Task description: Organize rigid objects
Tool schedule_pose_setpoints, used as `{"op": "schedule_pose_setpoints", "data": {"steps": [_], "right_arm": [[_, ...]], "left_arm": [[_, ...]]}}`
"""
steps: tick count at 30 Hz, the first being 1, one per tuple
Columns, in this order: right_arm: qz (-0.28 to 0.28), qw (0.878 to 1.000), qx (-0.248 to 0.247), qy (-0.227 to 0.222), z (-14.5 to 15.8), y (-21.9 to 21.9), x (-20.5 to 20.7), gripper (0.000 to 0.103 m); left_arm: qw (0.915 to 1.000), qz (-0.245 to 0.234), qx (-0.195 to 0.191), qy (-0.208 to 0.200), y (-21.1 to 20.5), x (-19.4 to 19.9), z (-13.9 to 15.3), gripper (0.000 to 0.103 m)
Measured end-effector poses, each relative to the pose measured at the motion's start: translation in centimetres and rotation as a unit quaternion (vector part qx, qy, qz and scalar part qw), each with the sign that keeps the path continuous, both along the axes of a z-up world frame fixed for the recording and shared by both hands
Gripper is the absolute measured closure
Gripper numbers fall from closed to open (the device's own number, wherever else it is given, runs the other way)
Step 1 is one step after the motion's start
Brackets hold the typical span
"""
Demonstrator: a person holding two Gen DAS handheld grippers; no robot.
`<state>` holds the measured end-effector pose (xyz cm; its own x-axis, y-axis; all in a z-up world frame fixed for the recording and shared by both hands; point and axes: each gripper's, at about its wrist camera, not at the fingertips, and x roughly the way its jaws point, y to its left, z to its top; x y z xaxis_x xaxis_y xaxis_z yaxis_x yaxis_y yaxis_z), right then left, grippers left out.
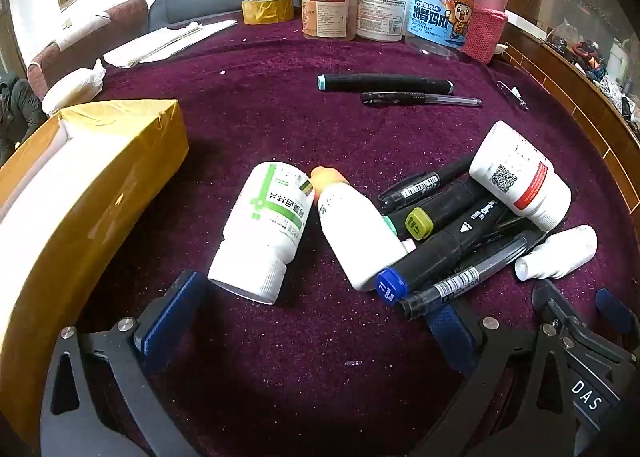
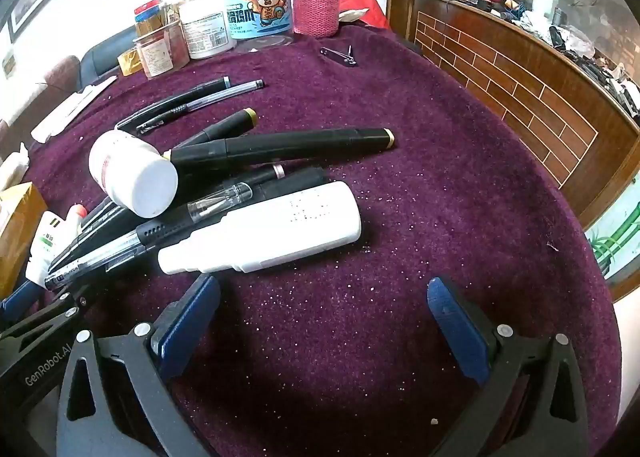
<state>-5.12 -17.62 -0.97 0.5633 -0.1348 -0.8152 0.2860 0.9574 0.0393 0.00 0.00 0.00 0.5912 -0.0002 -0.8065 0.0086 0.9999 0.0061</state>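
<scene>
Bottles and pens lie heaped together on the purple cloth, and you have nothing in either gripper yet. Starting at the left of the left wrist view, the yellow taped box sits at about nine o'clock, well apart from the heap. Your left gripper is spread wide and empty, and the green-labelled bottle lies at roughly eleven o'clock from it, cap end nearest you, close by the left finger, its long axis running from seven toward one o'clock. Just right of it the orange-capped bottle touches its far end and slants the other way, from eleven to five. Further right the blue-capped marker and the clear pen run from seven o'clock up toward two, under the red-striped bottle. Moving to the right wrist view, your right gripper is likewise spread wide and empty, with the long white bottle at about eleven o'clock, just beyond the left finger, its axis nearly crosswise, nine to three. I judge the green-labelled bottle the left hand's nearest pick, the long white bottle the right's; each wants jaws across its short width.
</scene>
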Motion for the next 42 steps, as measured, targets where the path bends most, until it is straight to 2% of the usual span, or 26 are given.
{"op": "schedule_pose_setpoints", "data": {"steps": [42], "right_arm": [[0.0,1.0,0.004,0.002,0.09,-0.02,0.04,0.001]], "left_arm": [[1.0,0.0,-0.002,0.001,0.01,0.0,0.0,0.0]]}}
